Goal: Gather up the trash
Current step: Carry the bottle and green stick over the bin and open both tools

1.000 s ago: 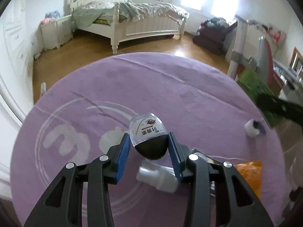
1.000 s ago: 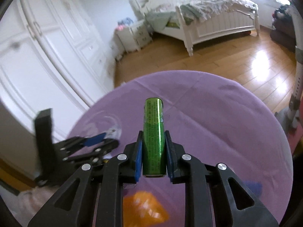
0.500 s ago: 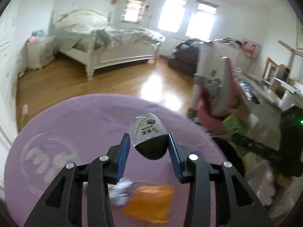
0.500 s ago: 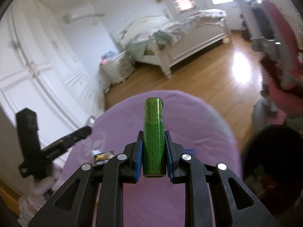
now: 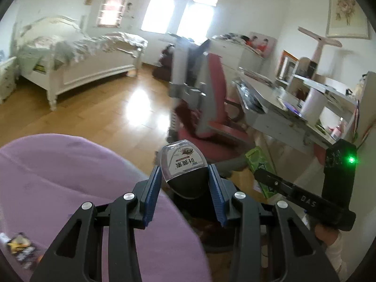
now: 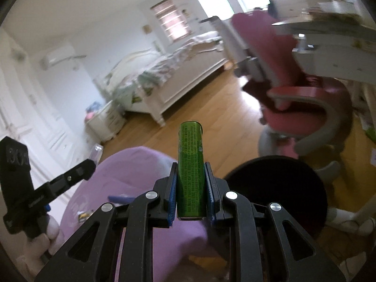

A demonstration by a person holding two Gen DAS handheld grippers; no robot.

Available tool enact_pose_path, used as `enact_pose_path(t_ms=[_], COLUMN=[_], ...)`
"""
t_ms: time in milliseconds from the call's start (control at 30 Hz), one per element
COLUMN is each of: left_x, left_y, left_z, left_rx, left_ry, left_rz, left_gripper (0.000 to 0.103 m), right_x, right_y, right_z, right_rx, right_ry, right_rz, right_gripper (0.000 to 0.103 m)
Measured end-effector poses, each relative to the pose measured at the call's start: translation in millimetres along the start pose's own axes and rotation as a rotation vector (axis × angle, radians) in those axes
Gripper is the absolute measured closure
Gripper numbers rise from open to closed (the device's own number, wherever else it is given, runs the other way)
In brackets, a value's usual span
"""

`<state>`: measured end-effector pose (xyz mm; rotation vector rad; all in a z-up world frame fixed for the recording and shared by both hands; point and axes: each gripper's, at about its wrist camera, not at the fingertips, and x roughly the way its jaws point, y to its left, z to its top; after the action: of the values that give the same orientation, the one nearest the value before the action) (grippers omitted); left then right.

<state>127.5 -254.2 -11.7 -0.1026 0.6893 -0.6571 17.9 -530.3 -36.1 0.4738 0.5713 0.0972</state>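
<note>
My left gripper (image 5: 184,183) is shut on a small clear bottle with a white label and dark contents (image 5: 183,164), held over the right edge of the round purple table (image 5: 70,178). My right gripper (image 6: 190,188) is shut on a flat green box with fine print (image 6: 189,164), held past the table's edge (image 6: 131,164) beside a black round bin (image 6: 289,188). The bin's dark inside also shows below the left gripper (image 5: 211,232). The right gripper appears in the left wrist view (image 5: 303,197), the left one in the right wrist view (image 6: 47,185).
A yellow-black wrapper (image 5: 21,249) lies at the table's left edge; small scraps lie on it in the right wrist view (image 6: 117,198). A pink swivel chair (image 5: 211,117) and white desk (image 5: 293,110) stand behind the bin. A white bed (image 5: 77,61) stands across the wooden floor.
Both grippers swung right, away from the middle of the table toward its right edge and the black bin, each still holding its item. The orange wrapper and white bottle left the view.
</note>
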Motion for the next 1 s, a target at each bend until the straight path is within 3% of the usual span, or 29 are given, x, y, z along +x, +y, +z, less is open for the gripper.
enact_pose_path(t_ms=[267,867,1000], left_x=[50.6,105.7,108.7], left_y=[-26.0,-54.0,-63.0], left_z=[-14.6,-34.0,-31.9], left_rx=[-0.008,0.032,0.061], left_ry=[0.093,0.199,0.202], left_rz=[-0.077,-0.114,-0.11], left_gripper=[0.063,0.062,0.057], right_x=[1.5,17.7,17.5], right_y=[-40.3,-86.1,-93.8], right_z=[-2.8,-24.4,-24.8], right_rx=[0.06,0.148,0.162], right_ry=[0.005,0.041,0.043], right_rz=[-0.045,-0.093,-0.117], right_gripper=[0.082,0.082,0.081])
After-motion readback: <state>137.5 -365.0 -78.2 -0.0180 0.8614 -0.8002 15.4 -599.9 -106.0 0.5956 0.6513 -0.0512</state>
